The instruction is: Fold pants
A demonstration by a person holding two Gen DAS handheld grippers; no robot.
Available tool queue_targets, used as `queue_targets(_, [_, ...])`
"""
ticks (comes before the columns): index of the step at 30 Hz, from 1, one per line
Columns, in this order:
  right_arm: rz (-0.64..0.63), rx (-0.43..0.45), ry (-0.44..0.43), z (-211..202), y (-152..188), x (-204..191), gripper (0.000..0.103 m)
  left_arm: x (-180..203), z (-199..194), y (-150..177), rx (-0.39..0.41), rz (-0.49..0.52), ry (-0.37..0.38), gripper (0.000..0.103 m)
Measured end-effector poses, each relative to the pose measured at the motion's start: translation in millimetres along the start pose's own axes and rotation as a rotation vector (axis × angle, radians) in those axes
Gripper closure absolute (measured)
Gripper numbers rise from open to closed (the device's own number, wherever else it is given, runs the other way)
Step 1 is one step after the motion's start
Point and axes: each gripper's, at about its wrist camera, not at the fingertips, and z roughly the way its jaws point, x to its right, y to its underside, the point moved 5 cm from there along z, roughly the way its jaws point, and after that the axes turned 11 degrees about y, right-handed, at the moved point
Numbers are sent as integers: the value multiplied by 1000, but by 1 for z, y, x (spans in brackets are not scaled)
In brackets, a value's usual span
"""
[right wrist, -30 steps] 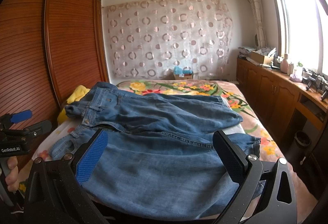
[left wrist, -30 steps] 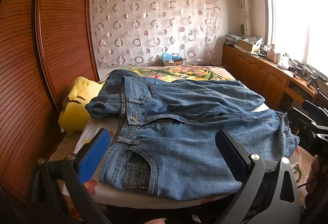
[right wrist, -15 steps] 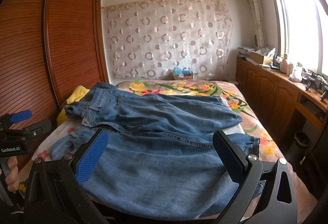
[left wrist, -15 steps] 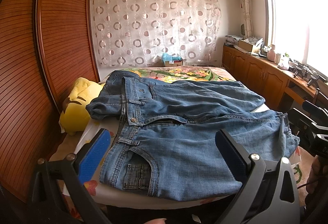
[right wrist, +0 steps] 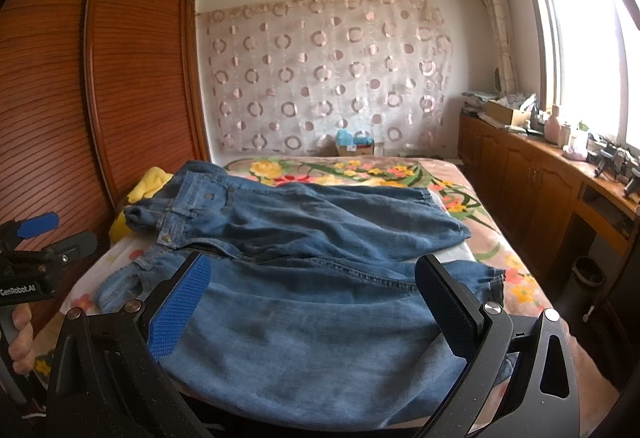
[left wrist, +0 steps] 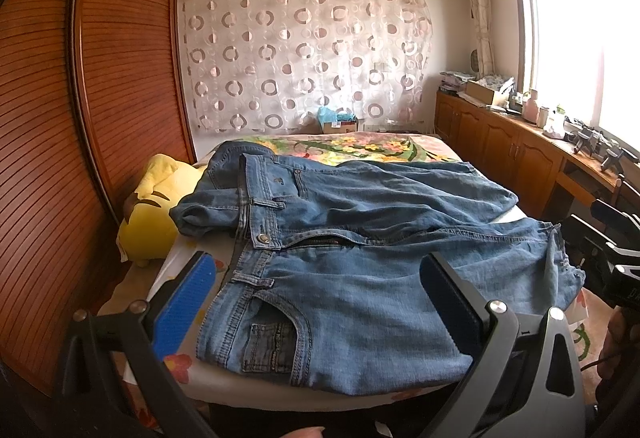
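lying spread across the flowered bed (left wrist: 400, 149), the blue denim pants (left wrist: 360, 258) have waistband to the left and both legs running right, likely laid flat for folding. the left gripper (left wrist: 320, 302) hovers wide open near the waist pocket; the right gripper (right wrist: 316, 302), equally wide and empty, faces the nearer leg.

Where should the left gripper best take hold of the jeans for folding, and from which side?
Probably the near waistband corner of the jeans, approached from the near bed edge. That corner lies flat and overhangs nothing, and the left gripper hovers above it with jaws open.
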Motion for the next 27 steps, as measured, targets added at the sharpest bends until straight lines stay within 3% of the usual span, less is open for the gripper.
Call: queue_targets(27, [-1, -1, 4, 0, 0, 3, 0, -5, -6, -6, 9, 1, 1, 0])
